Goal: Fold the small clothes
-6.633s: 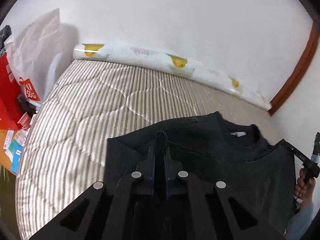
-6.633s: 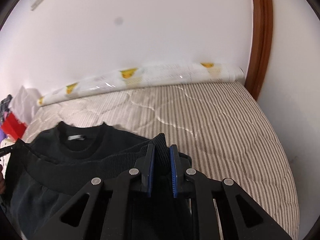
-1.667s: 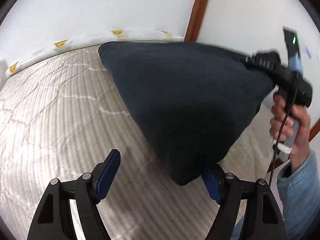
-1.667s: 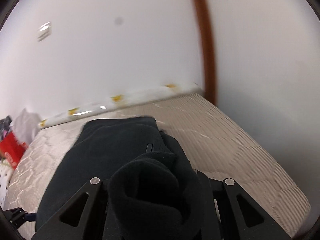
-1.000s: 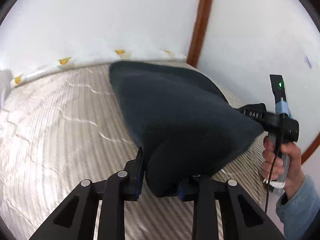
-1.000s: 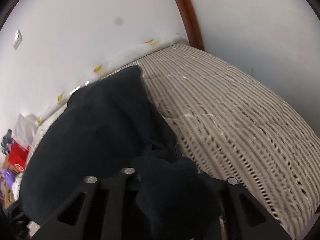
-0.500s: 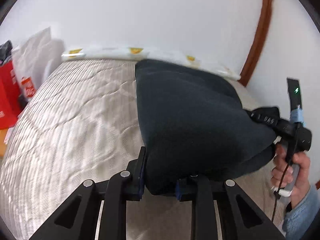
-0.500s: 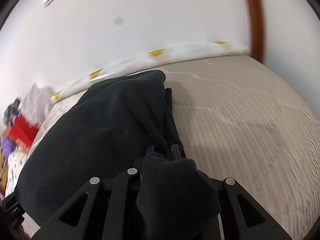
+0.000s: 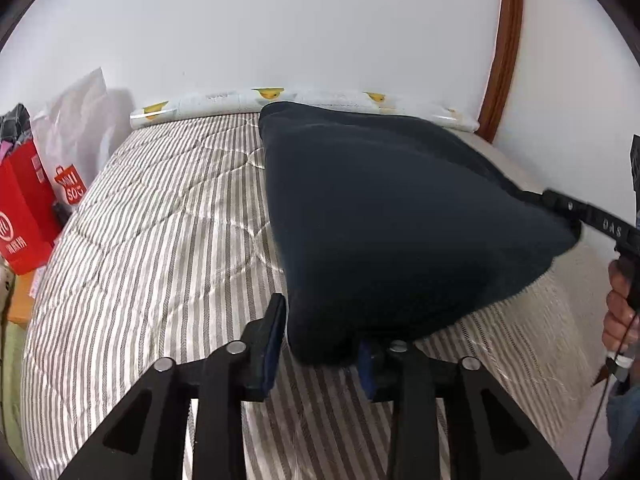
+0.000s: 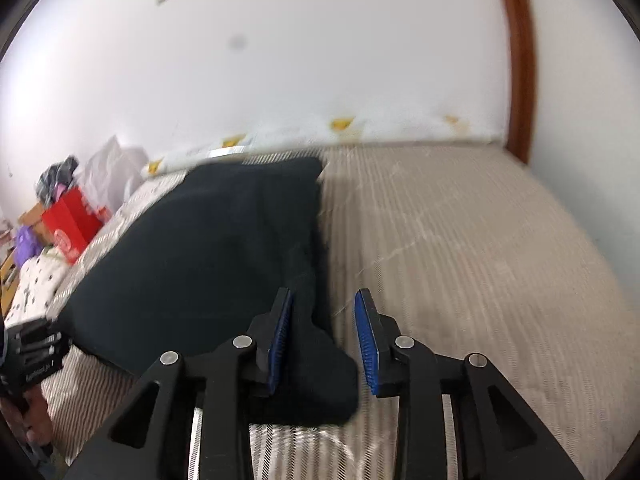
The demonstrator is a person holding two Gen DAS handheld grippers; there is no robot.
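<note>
A black folded sweater point(image 9: 384, 216) lies stretched over the striped mattress point(image 9: 160, 240). My left gripper point(image 9: 320, 344) has its jaws apart, with the near corner of the sweater resting between the blue pads. My right gripper point(image 10: 324, 336) is also open, and a corner of the sweater point(image 10: 224, 256) lies loose between its fingers. In the left wrist view the right gripper point(image 9: 580, 220) shows at the sweater's right corner.
A rolled duck-print mat point(image 9: 280, 100) lies along the wall at the far end of the mattress. Red shopping bags point(image 9: 28, 208) and a white bag stand to the left of the bed. A brown door frame point(image 9: 504, 48) stands at the right.
Both grippers have opened and let go of the sweater's corners. The sweater has come down onto the mattress.
</note>
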